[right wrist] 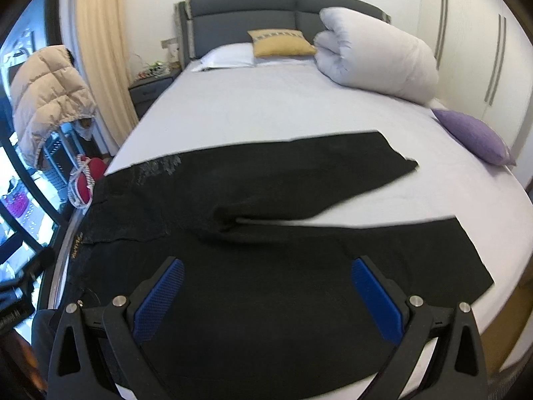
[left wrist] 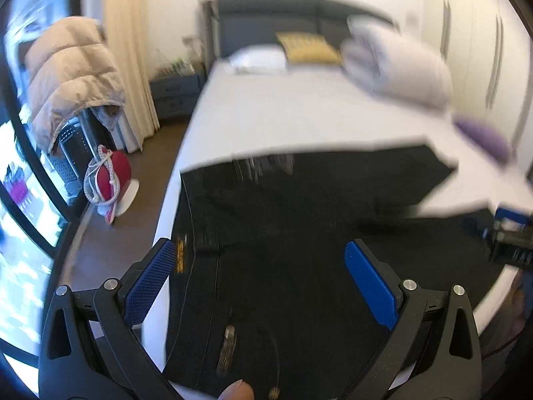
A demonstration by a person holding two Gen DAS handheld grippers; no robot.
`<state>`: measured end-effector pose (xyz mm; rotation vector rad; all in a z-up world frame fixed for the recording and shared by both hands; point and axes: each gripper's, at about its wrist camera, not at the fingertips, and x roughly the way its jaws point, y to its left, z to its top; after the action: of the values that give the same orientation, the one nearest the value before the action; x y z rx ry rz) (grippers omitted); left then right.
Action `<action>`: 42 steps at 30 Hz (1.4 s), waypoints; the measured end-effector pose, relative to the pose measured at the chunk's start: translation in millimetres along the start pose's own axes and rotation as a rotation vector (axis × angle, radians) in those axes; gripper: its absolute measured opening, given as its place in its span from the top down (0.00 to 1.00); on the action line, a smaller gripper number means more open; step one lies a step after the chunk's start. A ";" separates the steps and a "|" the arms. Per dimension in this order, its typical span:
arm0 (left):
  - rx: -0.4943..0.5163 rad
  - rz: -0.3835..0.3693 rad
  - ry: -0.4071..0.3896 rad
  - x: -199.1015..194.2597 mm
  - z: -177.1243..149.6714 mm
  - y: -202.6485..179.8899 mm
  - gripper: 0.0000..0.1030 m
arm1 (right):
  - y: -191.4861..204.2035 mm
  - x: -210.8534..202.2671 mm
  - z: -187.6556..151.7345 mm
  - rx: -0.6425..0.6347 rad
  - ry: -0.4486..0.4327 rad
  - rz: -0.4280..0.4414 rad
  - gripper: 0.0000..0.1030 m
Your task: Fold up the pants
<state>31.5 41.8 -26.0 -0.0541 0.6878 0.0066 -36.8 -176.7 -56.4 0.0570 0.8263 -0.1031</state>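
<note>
Black pants (right wrist: 266, 200) lie spread flat across the foot of the white bed (right wrist: 266, 106), waist at the left, both legs running right and splayed apart. My right gripper (right wrist: 266, 266) hovers open above the nearer leg, nothing between its blue pads. In the left wrist view the pants (left wrist: 299, 233) fill the lower half, waistband with its yellow label at the left. My left gripper (left wrist: 260, 253) is open over the waist area, holding nothing. The other gripper (left wrist: 509, 240) shows at the right edge. A fingertip (left wrist: 236, 390) peeks in at the bottom.
A rolled white duvet (right wrist: 376, 63), a yellow cushion (right wrist: 279, 43) and a white pillow (right wrist: 230, 55) sit at the bed's head. A purple cushion (right wrist: 476, 136) lies at the right edge. Left of the bed stand a nightstand (right wrist: 150, 91), a beige puffer jacket (right wrist: 46, 96) and a red item (right wrist: 90, 183).
</note>
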 end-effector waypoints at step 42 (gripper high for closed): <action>0.447 -0.459 0.758 424.9 156.9 96.3 0.51 | 40.2 195.4 146.6 -0.499 0.149 0.570 0.39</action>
<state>457.1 141.0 -179.3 0.2283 1.4050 -0.6347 206.4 -163.6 -100.7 -0.1732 0.9367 0.6502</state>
